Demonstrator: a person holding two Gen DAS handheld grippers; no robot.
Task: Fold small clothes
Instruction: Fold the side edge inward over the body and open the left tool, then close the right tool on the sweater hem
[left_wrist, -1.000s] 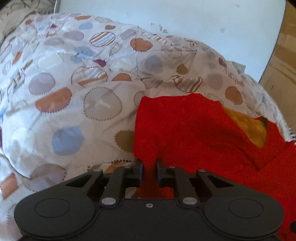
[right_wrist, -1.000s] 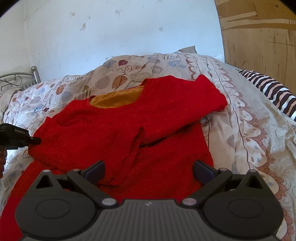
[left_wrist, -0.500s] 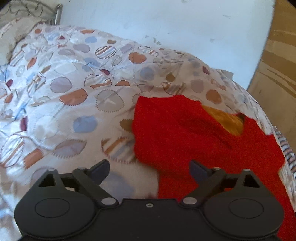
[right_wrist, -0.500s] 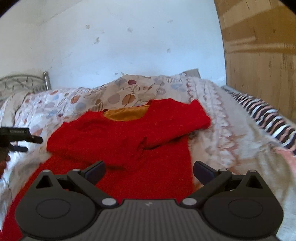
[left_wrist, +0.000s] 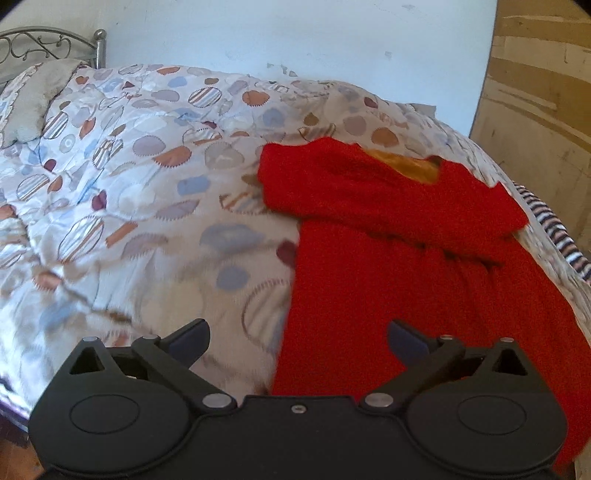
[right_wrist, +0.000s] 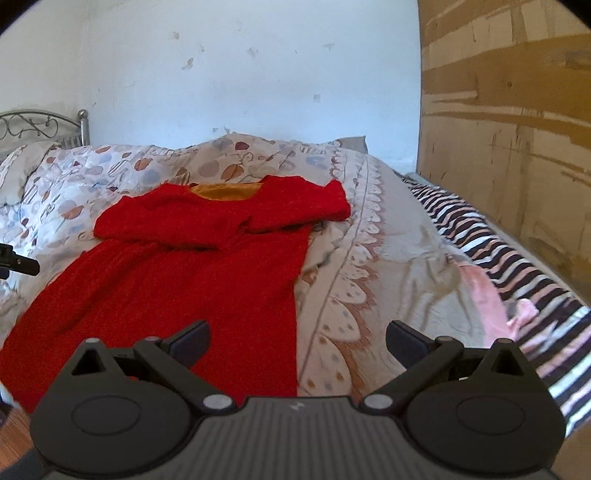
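Observation:
A red knitted garment (left_wrist: 388, 266) with an orange lining at its neck (left_wrist: 413, 166) lies flat on the patterned quilt (left_wrist: 147, 206). Both sleeves are folded across its chest (right_wrist: 221, 218). My left gripper (left_wrist: 297, 336) hovers over the garment's lower left edge, its jaws opening wide with nothing between them. My right gripper (right_wrist: 297, 338) stands open above the garment's lower right edge (right_wrist: 280, 314), with nothing held. A tip of the left gripper (right_wrist: 18, 263) shows at the left edge of the right wrist view.
A metal headboard (left_wrist: 44, 46) and a pillow (left_wrist: 37, 96) stand at the far left. A striped sheet (right_wrist: 517, 266) with a pink cloth (right_wrist: 491, 295) on it runs along the wooden panel (right_wrist: 509, 129) on the right. The white wall (right_wrist: 240, 74) is behind the bed.
The left gripper has let go of the red cloth and opened wide. Both grippers have drawn back from the garment towards the near side of the bed, so more of it shows.

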